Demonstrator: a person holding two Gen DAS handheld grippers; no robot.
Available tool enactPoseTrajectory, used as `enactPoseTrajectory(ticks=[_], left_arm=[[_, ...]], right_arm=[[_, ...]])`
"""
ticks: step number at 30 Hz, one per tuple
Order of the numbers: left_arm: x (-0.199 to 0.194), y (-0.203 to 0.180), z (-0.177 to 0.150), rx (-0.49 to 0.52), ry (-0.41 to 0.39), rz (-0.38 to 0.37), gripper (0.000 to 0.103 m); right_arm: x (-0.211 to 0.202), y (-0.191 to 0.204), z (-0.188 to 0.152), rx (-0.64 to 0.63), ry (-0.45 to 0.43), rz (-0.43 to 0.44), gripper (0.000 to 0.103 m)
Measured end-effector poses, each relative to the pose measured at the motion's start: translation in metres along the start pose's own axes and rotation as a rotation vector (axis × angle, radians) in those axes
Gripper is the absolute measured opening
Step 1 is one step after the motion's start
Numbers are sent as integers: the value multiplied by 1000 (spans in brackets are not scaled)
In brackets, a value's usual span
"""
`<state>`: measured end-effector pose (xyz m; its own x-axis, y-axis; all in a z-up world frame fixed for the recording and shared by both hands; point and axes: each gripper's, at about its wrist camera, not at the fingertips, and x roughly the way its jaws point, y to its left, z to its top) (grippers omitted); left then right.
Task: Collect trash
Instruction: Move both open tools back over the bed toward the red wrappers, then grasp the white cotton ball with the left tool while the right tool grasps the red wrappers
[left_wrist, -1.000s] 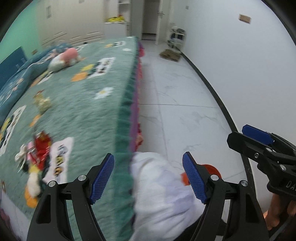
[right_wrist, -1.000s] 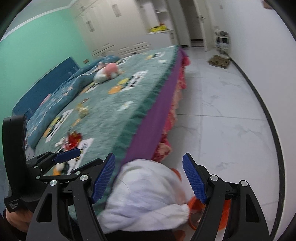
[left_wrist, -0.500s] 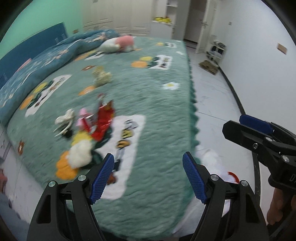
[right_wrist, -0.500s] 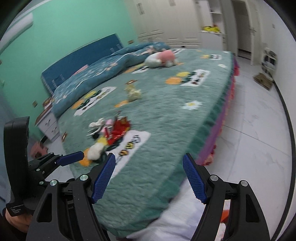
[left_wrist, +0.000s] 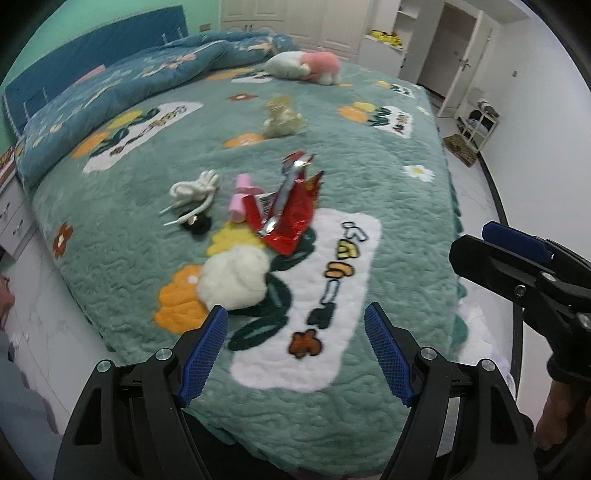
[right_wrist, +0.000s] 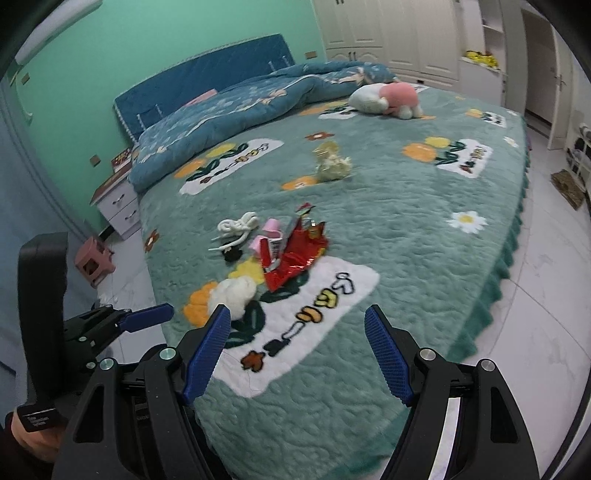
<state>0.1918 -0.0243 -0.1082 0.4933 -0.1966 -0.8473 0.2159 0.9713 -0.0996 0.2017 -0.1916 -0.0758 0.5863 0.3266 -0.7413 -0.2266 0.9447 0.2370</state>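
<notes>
trash sits mid-blanket (left_wrist: 388, 177): red foil wrapper (left_wrist: 291, 210), white wad (left_wrist: 236, 277) nearer the foot. left gripper (left_wrist: 295, 354) and right gripper (right_wrist: 297, 354) both released, empty, above the blanket's near edge. wrapper looks light, crinkly, slippery; pinch its upright crumpled ridge. wad soft, squeezes anywhere.

On the bed (left_wrist: 388, 192) we count one red wrapper (left_wrist: 291, 214), one pink tube (left_wrist: 242, 197), one white wad (left_wrist: 234, 277), one tangle of white cord (left_wrist: 194, 190), one black hair tie (left_wrist: 197, 223) and one crumpled yellowish wrapper (left_wrist: 282, 120) — six bits. One plush toy (left_wrist: 304, 66) lies further off. We hold two claws — left (left_wrist: 295, 354), right (right_wrist: 297, 354).
</notes>
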Motion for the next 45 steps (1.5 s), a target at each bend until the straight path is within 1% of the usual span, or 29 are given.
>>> enactPoseTrajectory(ticks=[6, 14, 21, 25, 27, 31, 32, 33, 34, 35, 37, 40, 45], left_arm=[[21, 21, 4, -38, 43, 8, 76], [55, 44, 9, -81, 120, 17, 77], [85, 51, 14, -88, 179, 0, 77], [103, 57, 18, -91, 197, 17, 77], [110, 62, 18, -102, 203, 11, 77], [110, 65, 16, -110, 188, -12, 76], [108, 66, 16, -112, 185, -15, 74], [108, 68, 16, -113, 182, -12, 66], [107, 69, 16, -114, 178, -5, 55], [105, 71, 16, -116, 173, -3, 48], [100, 79, 15, -128, 164, -14, 27], [95, 85, 13, -131, 159, -18, 18], [84, 81, 14, -120, 136, -23, 16]], right_arm=[[28, 6, 10, -18, 41, 15, 75], [64, 8, 22, -22, 94, 25, 75], [87, 4, 29, -12, 121, 27, 75], [98, 0, 31, -2, 138, 23, 75], [102, -2, 31, 2, 145, 21, 75], [110, -4, 32, 8, 160, 21, 75], [112, -4, 32, 8, 163, 21, 75], [114, -3, 32, 7, 165, 23, 75], [115, -3, 32, 7, 166, 25, 75], [116, -2, 32, 6, 167, 26, 75], [118, 0, 32, 3, 168, 28, 75], [120, 3, 32, -5, 169, 33, 75], [125, 7, 32, -24, 169, 37, 75]])
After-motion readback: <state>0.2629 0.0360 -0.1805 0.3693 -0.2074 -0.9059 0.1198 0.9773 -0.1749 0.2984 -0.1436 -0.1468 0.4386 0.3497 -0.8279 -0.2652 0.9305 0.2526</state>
